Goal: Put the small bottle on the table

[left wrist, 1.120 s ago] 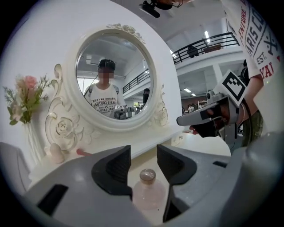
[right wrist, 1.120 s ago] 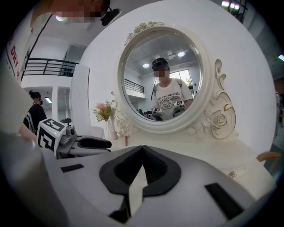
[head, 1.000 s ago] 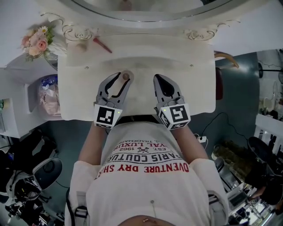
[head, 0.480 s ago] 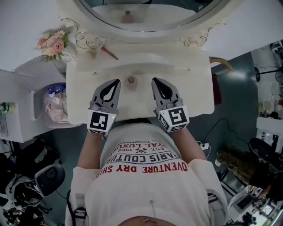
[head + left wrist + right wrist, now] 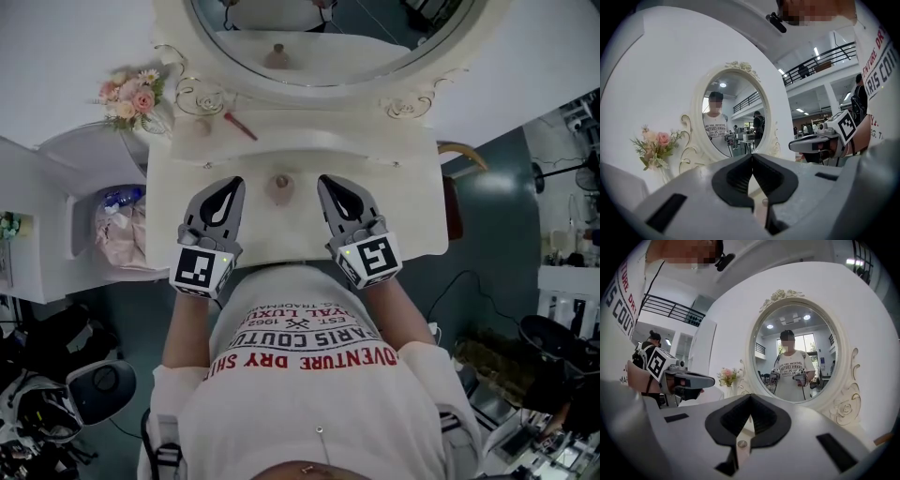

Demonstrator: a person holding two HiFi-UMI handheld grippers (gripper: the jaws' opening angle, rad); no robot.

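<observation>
Standing at the middle of the table (image 5: 412, 211), between the left gripper (image 5: 232, 185) and right gripper (image 5: 327, 182), both fully closed on nothing: small bottle (image 5: 280, 187), probably light, rigid, smooth, tippable; grasp across its body, below the cap.

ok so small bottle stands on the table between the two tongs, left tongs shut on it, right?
No: the left tongs are shut on nothing. The left gripper view shows their jaws together, empty. The small bottle does stand on the table between the two tongs, touching neither.
</observation>
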